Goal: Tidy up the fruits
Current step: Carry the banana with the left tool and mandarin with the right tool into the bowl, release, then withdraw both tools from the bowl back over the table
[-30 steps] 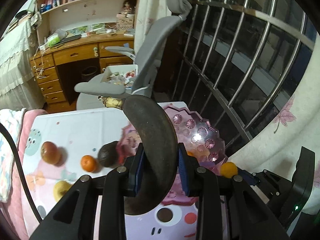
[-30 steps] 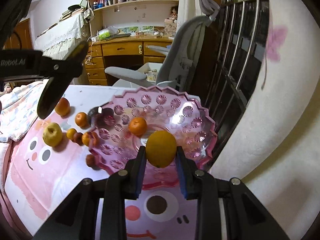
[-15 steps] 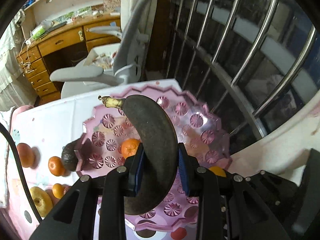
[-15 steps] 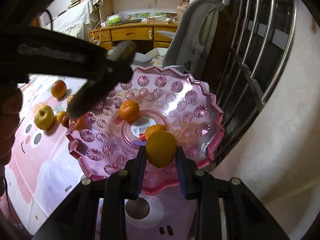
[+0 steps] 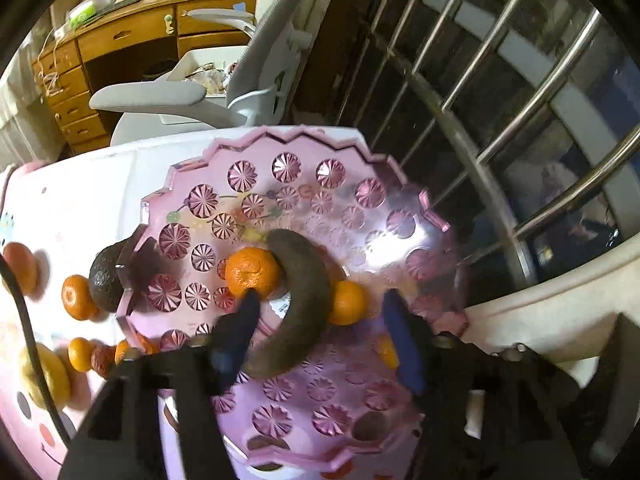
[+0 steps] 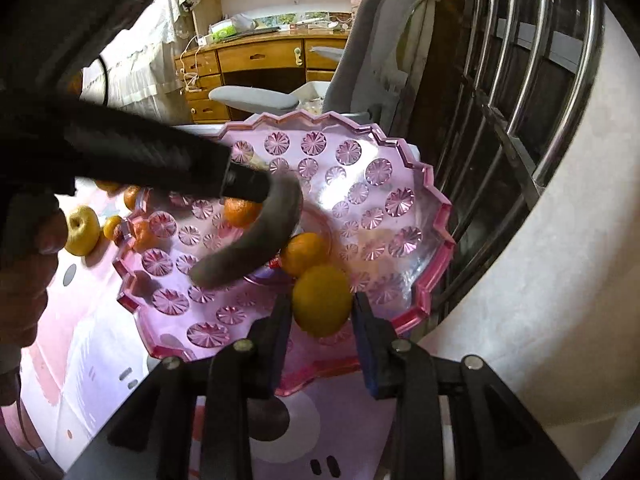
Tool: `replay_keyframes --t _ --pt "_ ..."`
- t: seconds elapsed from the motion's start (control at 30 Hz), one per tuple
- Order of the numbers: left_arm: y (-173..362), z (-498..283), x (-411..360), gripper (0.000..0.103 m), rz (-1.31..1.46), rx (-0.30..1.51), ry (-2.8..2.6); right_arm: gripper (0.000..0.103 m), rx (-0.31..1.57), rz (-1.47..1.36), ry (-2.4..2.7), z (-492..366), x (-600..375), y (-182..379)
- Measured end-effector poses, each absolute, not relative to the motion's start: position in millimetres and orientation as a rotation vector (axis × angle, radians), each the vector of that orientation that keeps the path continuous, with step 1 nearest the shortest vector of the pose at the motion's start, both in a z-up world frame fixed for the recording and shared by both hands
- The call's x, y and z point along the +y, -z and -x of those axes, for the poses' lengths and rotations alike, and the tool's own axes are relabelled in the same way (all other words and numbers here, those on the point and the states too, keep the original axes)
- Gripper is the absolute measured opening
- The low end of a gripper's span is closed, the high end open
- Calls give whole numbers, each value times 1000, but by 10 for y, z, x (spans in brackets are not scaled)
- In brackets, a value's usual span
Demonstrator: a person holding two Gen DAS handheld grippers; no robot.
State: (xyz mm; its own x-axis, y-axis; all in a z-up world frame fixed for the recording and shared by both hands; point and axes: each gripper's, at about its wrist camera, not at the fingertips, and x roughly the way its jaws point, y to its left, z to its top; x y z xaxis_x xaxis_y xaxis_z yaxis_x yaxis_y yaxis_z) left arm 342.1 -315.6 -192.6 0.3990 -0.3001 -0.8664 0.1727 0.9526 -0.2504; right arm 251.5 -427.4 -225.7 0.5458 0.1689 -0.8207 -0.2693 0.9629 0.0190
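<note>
A pink scalloped plate (image 5: 352, 156) (image 6: 436, 216) holds two tangerines (image 5: 252, 272) (image 6: 304, 252) and a dark, overripe banana (image 5: 304, 300) (image 6: 260, 236). My left gripper (image 5: 320, 320) is open, its jaws wide apart around the banana, which lies in the plate. My right gripper (image 6: 320, 312) is shut on a yellow-orange fruit (image 6: 322, 300) and holds it just above the plate's near side. An avocado (image 5: 106, 276) sits against the plate's left rim.
Loose fruit lies on the pink mat left of the plate: tangerines (image 5: 76, 296), a yellow apple (image 6: 82, 230) and small fruits. A grey office chair (image 5: 240, 92) and wooden desk stand beyond the table. Window bars (image 5: 520, 100) are on the right.
My left gripper has lowered over the plate and opened, letting the banana go into it. My right gripper has moved closer over the plate with its fruit.
</note>
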Motion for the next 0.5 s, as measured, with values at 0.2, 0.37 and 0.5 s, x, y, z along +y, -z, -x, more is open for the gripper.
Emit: replay_keyframes --t 0.2,0.37,0.5 --pt "1796 -3231 -2958 77 199 1134 289 50 951 95 -229 -2505 -4289 2215" --pt "1772 -3036 -2699 78 220 1161 246 51 985 44 -212 -2469 -4305 2178" --pt "1782 -2830 -2453 79 245 1185 212 51 1025 -26 -210 -2346 -4351 2138"
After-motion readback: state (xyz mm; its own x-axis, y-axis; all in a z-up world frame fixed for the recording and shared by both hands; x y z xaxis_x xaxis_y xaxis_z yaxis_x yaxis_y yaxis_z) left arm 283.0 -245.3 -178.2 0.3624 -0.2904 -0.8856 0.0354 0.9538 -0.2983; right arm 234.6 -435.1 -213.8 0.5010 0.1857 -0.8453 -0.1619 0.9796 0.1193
